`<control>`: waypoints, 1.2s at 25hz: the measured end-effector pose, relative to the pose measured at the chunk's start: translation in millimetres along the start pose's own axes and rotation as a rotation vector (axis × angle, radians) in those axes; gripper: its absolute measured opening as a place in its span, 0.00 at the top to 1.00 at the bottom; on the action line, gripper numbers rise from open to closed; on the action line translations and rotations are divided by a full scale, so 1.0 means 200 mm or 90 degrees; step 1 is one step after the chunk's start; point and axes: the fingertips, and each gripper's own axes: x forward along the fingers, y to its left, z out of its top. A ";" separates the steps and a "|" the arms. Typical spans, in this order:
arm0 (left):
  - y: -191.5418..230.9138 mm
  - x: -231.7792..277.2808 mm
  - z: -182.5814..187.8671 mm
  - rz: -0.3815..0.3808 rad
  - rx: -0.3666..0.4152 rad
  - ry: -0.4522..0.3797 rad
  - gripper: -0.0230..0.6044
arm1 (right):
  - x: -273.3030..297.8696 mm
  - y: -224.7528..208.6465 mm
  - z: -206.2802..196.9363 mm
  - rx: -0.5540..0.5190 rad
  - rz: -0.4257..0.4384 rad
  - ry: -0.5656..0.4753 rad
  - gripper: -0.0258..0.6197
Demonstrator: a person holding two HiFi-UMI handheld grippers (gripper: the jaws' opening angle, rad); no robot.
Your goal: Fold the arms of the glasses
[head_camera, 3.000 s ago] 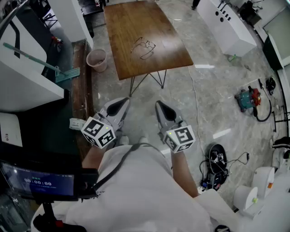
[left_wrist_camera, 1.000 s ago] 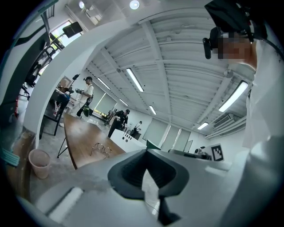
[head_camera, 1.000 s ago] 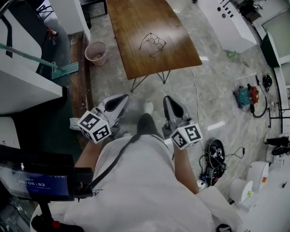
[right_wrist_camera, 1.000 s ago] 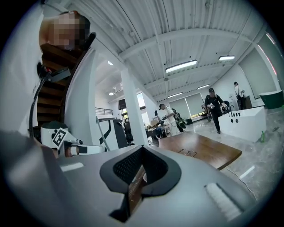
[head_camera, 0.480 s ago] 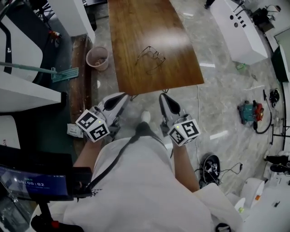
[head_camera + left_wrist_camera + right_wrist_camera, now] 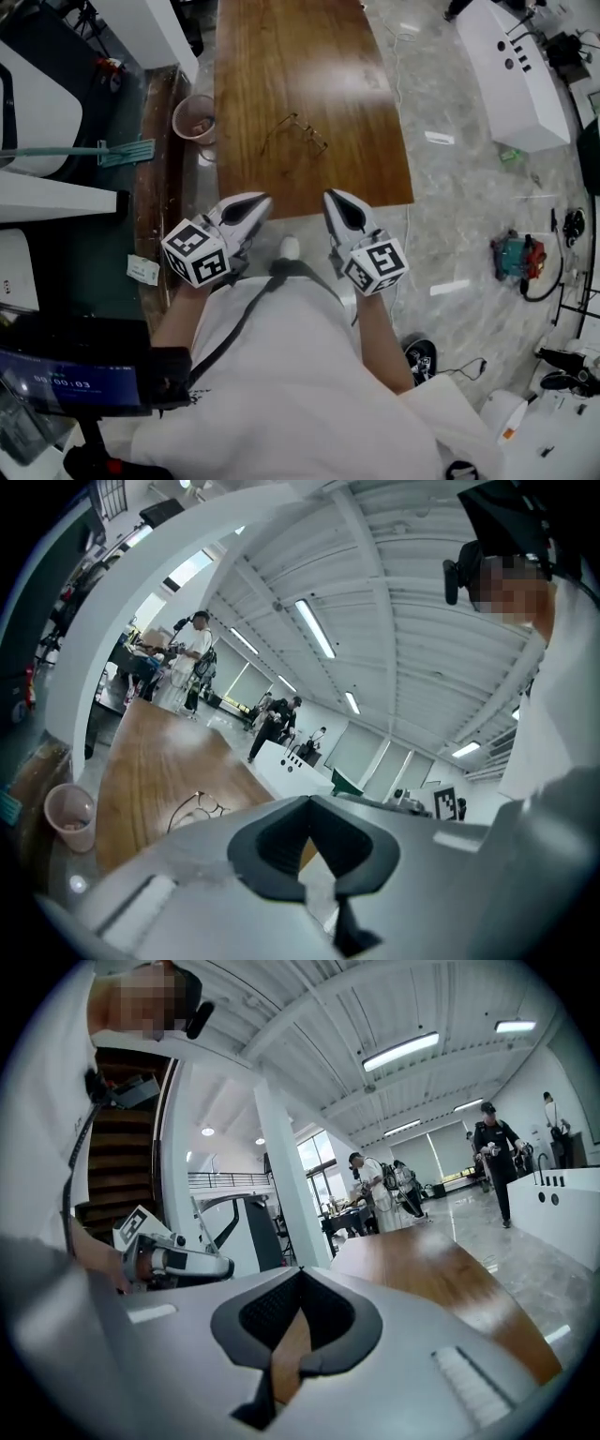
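Seen from above, a person stands at the near end of a long wooden table (image 6: 281, 56), with a two-jaw gripper in each hand. The left gripper (image 6: 255, 203) and the right gripper (image 6: 334, 199) sit side by side just short of the table's near edge, both pointing forward and almost level. On each gripper the jaws are pressed fully together, with nothing caught between them. The glasses (image 6: 293, 134) lie flat on the tabletop ahead of both grippers, roughly in line with the gap between the two and well apart from either tip. Their thin wire arms look spread open rather than folded, though the frame is small and hard to read. A pink bin (image 6: 192, 117) stands on the floor ahead of the left gripper and off to its left, beside the table. The task appears to be at the approach stage, since neither gripper has reached the glasses and no arm has been folded yet. The next move would likely call for bringing both grippers forward and down to the glasses and parting the jaws. One gripper could then steady the frame while the other swings an arm gently inward at its hinge.
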 end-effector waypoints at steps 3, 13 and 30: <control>0.02 0.12 -0.06 0.014 -0.009 0.029 0.95 | 0.05 -0.12 -0.03 -0.002 0.018 0.022 0.95; -0.04 0.18 -0.41 -0.082 -0.143 0.217 0.95 | 0.23 -0.22 -0.09 0.032 0.046 0.053 0.95; 0.27 0.05 -0.21 -0.094 -0.149 0.116 0.95 | 0.53 -0.35 -0.26 0.006 -0.050 0.108 0.95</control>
